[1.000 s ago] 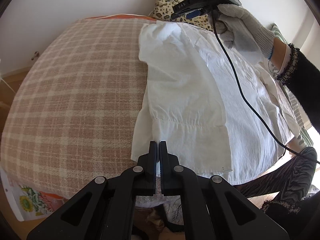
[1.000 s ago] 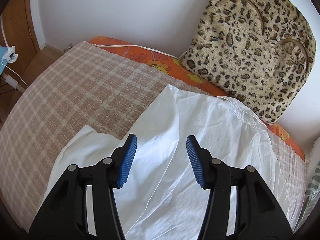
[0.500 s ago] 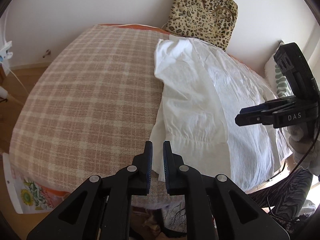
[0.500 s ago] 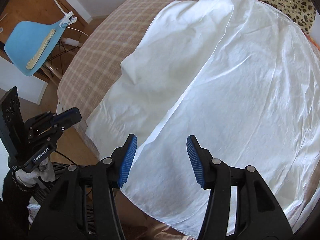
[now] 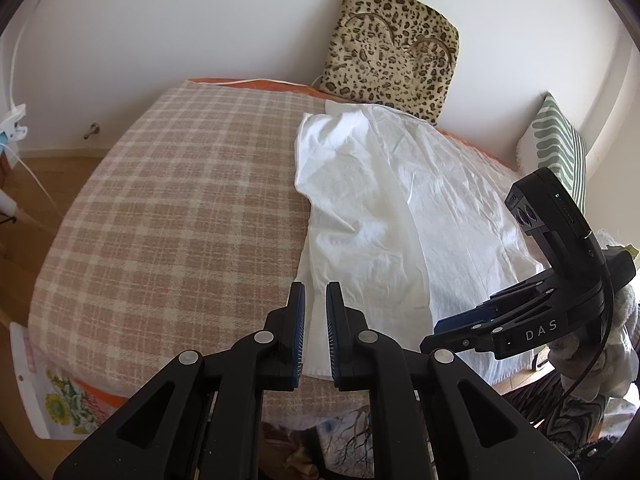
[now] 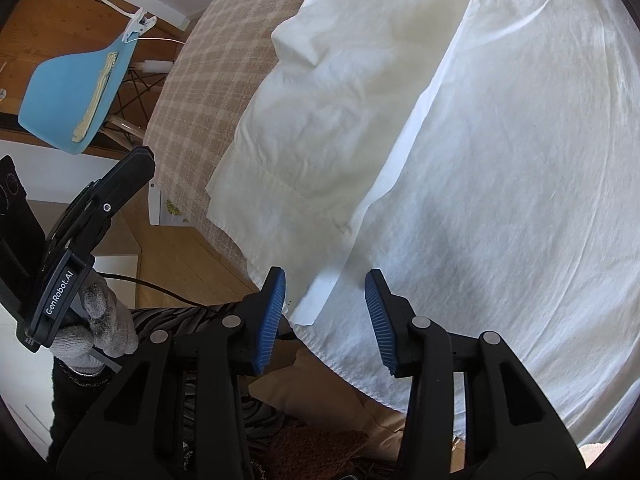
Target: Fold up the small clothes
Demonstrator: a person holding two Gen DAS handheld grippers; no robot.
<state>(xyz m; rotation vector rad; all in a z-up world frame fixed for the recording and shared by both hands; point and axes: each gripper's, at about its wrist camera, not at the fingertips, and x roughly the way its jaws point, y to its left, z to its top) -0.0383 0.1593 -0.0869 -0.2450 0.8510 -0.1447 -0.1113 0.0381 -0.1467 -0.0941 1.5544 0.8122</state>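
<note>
Plaid blanket (image 5: 172, 216): covering bed, left.
Left gripper (image 5: 315, 332): narrow gap, holding nothing, at near edge.
White garment (image 5: 400, 220): spread right of centre.
Right gripper (image 6: 325, 320): fingers closing over near hem, not gripping.

Setting: a home bedroom. Evidence: bed covered with a pink-and-cream checked woven blanket (image 5: 168, 216) over an orange floral sheet (image 5: 276, 85); square leopard-print plush cushion (image 5: 390, 46) propped against a plain white wall (image 5: 180, 20); green-and-white striped pillow (image 5: 558, 148) at the corner; light wooden plank floor (image 6: 176, 252); pale blue moulded chair on wooden legs (image 6: 74, 80), with a white clip-on lamp (image 6: 138, 28) fixed to its edge.
</note>
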